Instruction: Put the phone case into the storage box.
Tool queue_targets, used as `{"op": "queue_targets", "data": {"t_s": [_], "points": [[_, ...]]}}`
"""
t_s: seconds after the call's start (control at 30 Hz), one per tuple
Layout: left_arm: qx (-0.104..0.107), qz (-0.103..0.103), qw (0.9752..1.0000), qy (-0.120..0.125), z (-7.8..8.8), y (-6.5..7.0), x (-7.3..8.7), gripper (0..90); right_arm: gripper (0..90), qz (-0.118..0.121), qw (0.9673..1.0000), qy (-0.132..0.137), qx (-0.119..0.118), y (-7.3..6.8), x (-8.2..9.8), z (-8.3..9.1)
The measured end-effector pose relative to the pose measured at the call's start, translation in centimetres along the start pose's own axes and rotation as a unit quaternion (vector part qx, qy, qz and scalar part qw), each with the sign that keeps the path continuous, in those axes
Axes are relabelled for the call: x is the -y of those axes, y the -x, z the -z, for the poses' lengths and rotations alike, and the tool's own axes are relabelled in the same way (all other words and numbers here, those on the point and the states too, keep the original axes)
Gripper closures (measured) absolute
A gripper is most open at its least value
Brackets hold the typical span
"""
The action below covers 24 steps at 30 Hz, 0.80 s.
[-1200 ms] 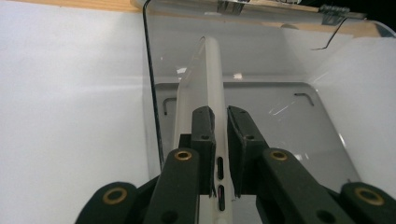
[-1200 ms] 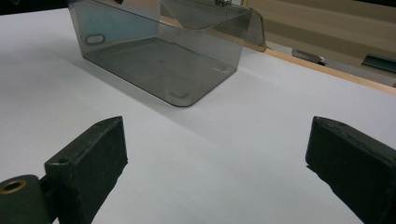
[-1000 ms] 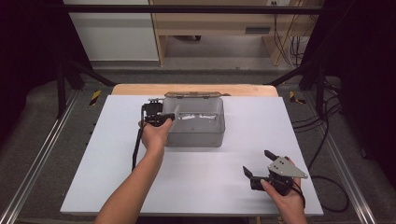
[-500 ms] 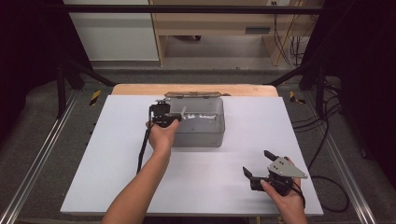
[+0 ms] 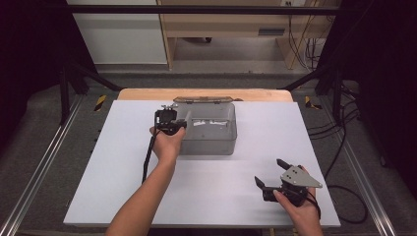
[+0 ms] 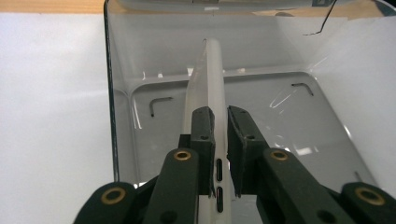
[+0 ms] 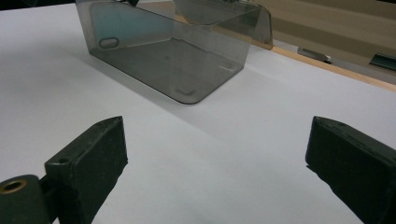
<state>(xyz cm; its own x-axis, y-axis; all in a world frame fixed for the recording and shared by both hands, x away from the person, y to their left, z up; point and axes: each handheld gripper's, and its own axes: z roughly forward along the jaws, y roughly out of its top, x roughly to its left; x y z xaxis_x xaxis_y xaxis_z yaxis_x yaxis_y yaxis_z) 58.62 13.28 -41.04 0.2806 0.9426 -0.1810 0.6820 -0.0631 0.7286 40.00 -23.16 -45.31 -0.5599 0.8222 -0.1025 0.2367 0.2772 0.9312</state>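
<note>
High view: a smoky clear plastic bin (image 5: pixel 209 132) sits at the centre of the white bench (image 5: pixel 98 187), its lid (image 5: pixel 202 99) hanging open at the far rim. The left gripper (image 5: pixel 183 124) is over the bin's left end, its jaws clamped on a slim white phone (image 5: pixel 187 117). In the left gripper view the phone (image 6: pixel 210 93) stands on edge between the pads, reaching into the bin (image 6: pixel 289 112). The right gripper (image 5: pixel 268 172) rests at the lower right of the frame, well apart from the bin, jaws spread wide and holding nothing.
</note>
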Motion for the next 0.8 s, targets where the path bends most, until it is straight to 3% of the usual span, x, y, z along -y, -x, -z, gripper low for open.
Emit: {"op": "queue_targets", "data": {"t_s": [0.03, 0.07, 0.1, 0.37, 0.53, 0.7, 0.8], "points": [[-0.009, -0.019, 0.9998, 0.001, -0.03, 0.06, -0.03, 80.6, 5.9, 0.0, 1.0, -0.001, 0.0, -0.02, 0.01, -0.02], [-0.009, -0.019, 0.9998, 0.001, -0.03, 0.06, -0.03, 80.4, 5.9, 0.001, 1.0, -0.001, -0.001, -0.02, 0.01, -0.02], [-0.02, -0.042, 0.9989, 0.0, -0.03, 0.13, -0.08, 80.2, 5.9, 0.001, 1.0, -0.001, -0.001, -0.03, 0.02, -0.02], [-0.029, -0.066, 0.9974, 0.006, -0.22, 0.08, -0.26, 78.5, 5.9, 0.001, 1.0, -0.003, -0.006, -0.13, 0.03, -0.05], [-0.04, -0.095, 0.9947, 0.011, -0.54, 0.3, -0.23, 77.0, 5.9, 0.002, 1.0, -0.003, -0.008, -0.19, 0.03, -0.06], [-0.046, -0.097, 0.994, 0.024, -0.54, 0.27, -0.29, 77.2, 5.9, 0.003, 0.9999, -0.004, -0.01, -0.22, 0.03, -0.05], [-0.058, -0.107, 0.9921, 0.031, -0.57, 0.41, -0.3, 78.5, 5.9, 0.004, 0.9999, -0.005, -0.012, -0.24, 0.06, -0.06]]}}
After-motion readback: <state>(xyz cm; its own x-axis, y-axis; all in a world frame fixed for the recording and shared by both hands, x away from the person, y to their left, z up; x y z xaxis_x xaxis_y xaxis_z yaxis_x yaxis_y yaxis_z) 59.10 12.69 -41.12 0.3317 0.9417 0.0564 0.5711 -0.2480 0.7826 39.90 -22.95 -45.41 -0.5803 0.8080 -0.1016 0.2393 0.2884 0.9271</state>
